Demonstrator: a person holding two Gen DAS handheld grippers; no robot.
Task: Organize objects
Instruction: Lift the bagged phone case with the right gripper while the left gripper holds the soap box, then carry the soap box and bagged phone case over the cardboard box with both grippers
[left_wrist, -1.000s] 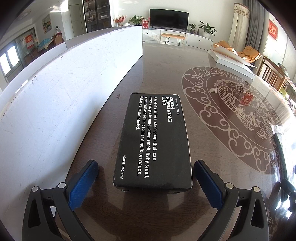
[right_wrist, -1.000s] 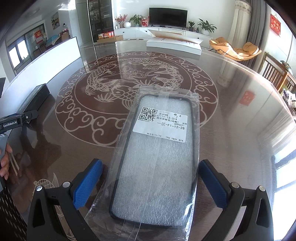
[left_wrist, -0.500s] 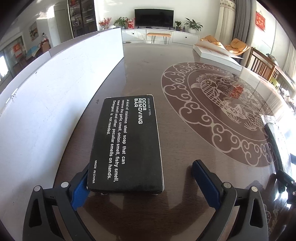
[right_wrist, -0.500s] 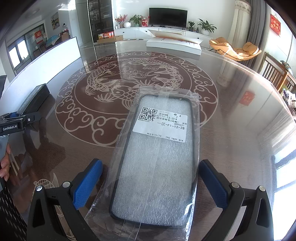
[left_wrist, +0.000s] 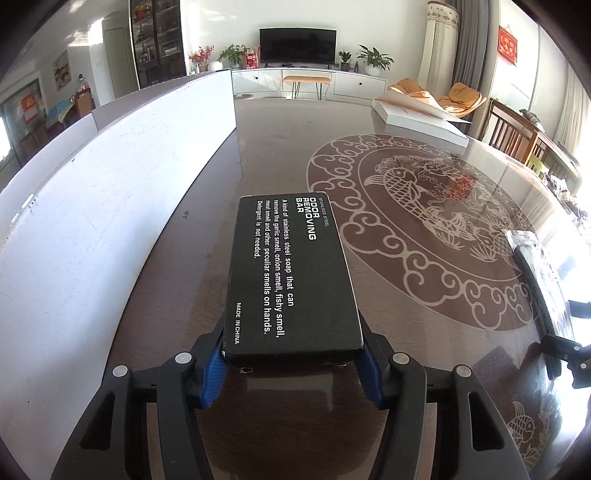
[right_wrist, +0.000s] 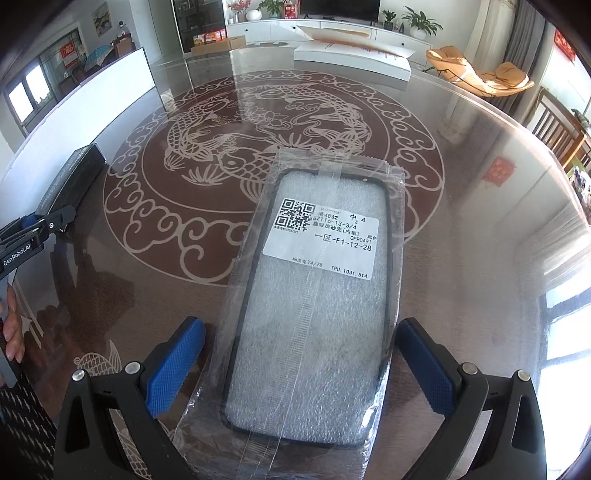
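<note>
A black box (left_wrist: 291, 273) printed "ODOR REMOVING BAR" lies flat on the glass-topped table (left_wrist: 424, 332). My left gripper (left_wrist: 291, 363) is closing its jaws, and both blue pads (left_wrist: 216, 363) touch the sides of the box at its near end. In the right wrist view the same box (right_wrist: 74, 173) and left gripper (right_wrist: 33, 229) show at the far left. A phone case in a clear plastic bag (right_wrist: 314, 314) with a white label lies between the fingers of my right gripper (right_wrist: 299, 369), which is open with both pads clear of the bag.
A tall white board (left_wrist: 110, 203) stands along the table's left side, close to the black box. A flat white carton (right_wrist: 351, 62) lies at the far edge. Wooden chairs (left_wrist: 517, 140) stand to the right. A person's hand (right_wrist: 13, 332) holds the left gripper.
The left gripper's jaws have come together from wide open until the pads meet the black box. The right gripper and the bagged phone case have stayed put.
</note>
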